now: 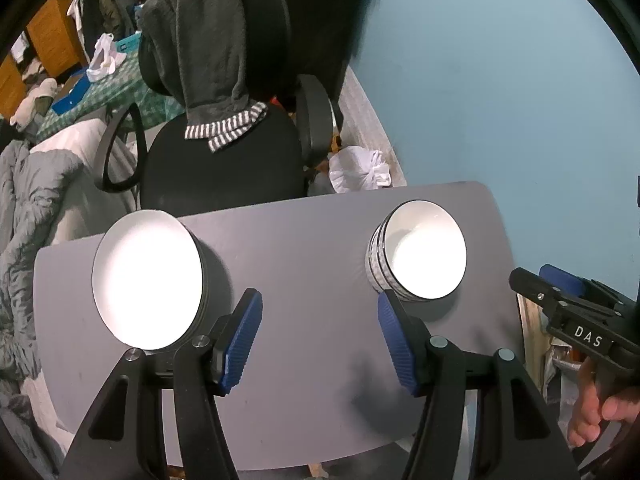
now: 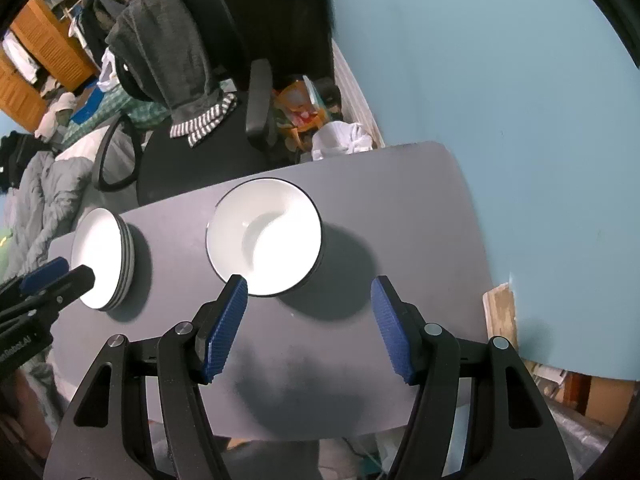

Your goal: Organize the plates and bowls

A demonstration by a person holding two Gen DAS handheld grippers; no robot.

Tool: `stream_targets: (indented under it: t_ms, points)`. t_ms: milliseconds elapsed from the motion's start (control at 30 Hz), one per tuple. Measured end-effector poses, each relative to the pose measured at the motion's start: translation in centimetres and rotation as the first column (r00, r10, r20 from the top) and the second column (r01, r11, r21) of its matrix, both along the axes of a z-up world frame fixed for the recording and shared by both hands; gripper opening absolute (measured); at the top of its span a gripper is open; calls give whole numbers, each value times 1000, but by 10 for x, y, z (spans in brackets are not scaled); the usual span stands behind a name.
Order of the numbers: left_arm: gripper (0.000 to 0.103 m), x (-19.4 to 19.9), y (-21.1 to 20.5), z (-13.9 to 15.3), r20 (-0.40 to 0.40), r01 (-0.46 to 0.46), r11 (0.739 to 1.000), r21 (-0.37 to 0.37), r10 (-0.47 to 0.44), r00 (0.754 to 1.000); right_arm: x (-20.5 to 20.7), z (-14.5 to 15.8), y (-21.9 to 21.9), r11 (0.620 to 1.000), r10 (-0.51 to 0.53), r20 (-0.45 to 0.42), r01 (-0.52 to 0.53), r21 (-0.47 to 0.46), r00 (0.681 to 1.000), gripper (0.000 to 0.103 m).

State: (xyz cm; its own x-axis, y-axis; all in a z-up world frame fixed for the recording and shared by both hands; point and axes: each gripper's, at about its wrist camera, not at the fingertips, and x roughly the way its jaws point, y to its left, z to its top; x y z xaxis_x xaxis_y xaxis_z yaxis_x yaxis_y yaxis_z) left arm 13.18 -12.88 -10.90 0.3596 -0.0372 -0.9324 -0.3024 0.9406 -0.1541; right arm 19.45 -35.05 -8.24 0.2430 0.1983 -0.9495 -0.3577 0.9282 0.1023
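Both grippers hang over the grey table point(image 1: 304, 232), pointing steeply down, and neither has anything in it. The left gripper point(image 1: 320, 340) has its blue pads point(image 1: 242, 340) spread apart with only bare tabletop between them. The right gripper point(image 2: 310, 328) is the same story: jaws released, wide gap, nothing between the pads point(image 2: 224, 328), just its own shadow on the grey surface.

Take the table as the landmark. The stack of plates point(image 1: 148, 280) sits on its left part, near the left edge, white faces up with dark rims layered beneath. The stack of bowls point(image 1: 416, 254) stands on the table's right half, well apart from the plates, white inside with dark stripes down the sides. In the right wrist view the bowls point(image 2: 264, 236) sit just beyond the right gripper's left finger, and the plates point(image 2: 102, 258) lie further left.

Behind the table's far edge stands a black office chair point(image 1: 224, 168) with a grey towel point(image 1: 208, 44) draped over its back.
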Motion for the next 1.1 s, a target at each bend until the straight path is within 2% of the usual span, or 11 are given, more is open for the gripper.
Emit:
stream_targets:
  t_ms: [267, 567, 700, 867, 1100]
  points:
    - [62, 6, 2, -15, -34, -17, 1000, -17, 16, 999, 10, -14, -9, 1000, -1, -9, 0, -28, 1000, 63]
    - [62, 28, -8, -52, -105, -12, 999, -45, 7, 994, 29, -47, -10, 998, 44, -18, -45, -51, 999, 63]
    - [62, 41, -16, -67, -118, 4, 999, -54, -10, 993, 40, -64, -9, 998, 62, -44, -64, -30, 997, 63]
    - [62, 58, -25, -88, -141, 4, 994, -109, -19, 990, 53, -85, -7, 996, 94, -94, -94, 4, 991, 63]
    - [64, 72, -34, -102, -153, -10, 990, -142, -12, 988, 64, -106, -2, 994, 110, -148, -104, 44, 983, 63]
